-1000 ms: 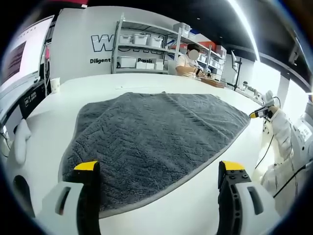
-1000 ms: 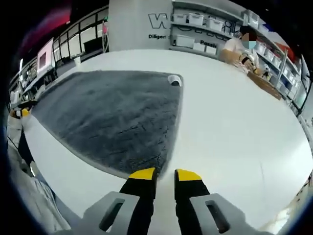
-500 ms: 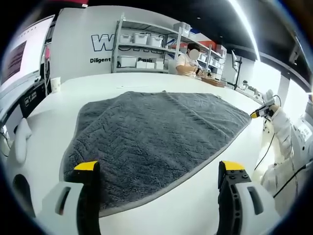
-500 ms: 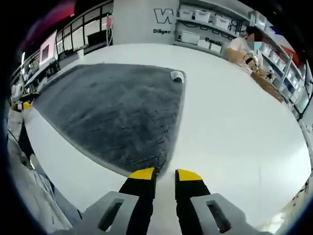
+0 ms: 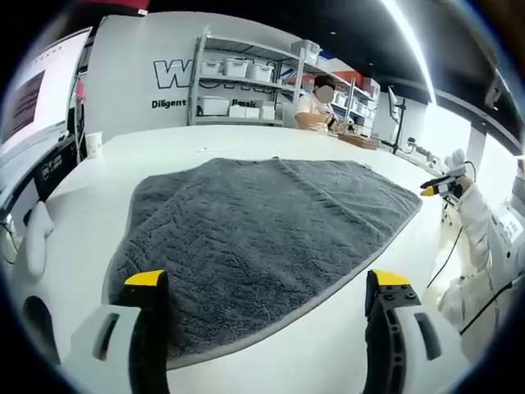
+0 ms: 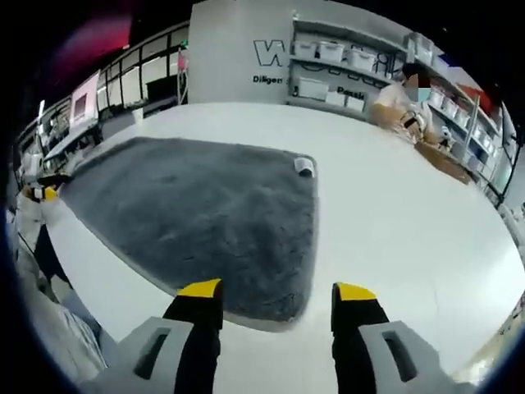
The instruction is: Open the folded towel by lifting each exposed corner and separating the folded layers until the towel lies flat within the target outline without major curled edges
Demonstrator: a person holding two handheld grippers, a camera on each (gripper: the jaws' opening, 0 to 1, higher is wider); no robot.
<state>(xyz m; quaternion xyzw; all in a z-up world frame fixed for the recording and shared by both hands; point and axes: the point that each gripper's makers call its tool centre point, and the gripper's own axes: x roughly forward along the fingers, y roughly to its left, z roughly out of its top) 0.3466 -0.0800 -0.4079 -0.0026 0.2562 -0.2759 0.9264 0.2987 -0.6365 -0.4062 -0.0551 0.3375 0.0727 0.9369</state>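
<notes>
Grey terry towel (image 5: 262, 238) spread over a white table (image 5: 205, 139), shown from both of my tools. Nearest in the left gripper view, my left gripper (image 5: 267, 308) stands with its yellow-tipped jaws spread wide and empty, one tip over the towel's near border, the other over bare table beside that border. In the right gripper view, my right gripper (image 6: 279, 300) is likewise parted and holds nothing, its tips astride the towel's near corner (image 6: 283, 308). Beyond the jaws the towel (image 6: 197, 222) lies in one broad sheet, and I see no fold on its face. A small pale tag (image 6: 304, 167) sits at the far corner. No target outline is visible on the table, so I cannot tell how well the towel sits within it.

I judge the unfolding close to finished; the step in hand looks like a release and check. To do it well I should lift both tools straight up off the towel so no tip drags the pile, then scan the hem all round. The near border in the left gripper view bows outward, and any lifted hem there should be pinched lightly and drawn away from the towel's centre. Farthest from the towel, a seated person (image 5: 316, 103) works before storage shelves (image 5: 238, 78).
</notes>
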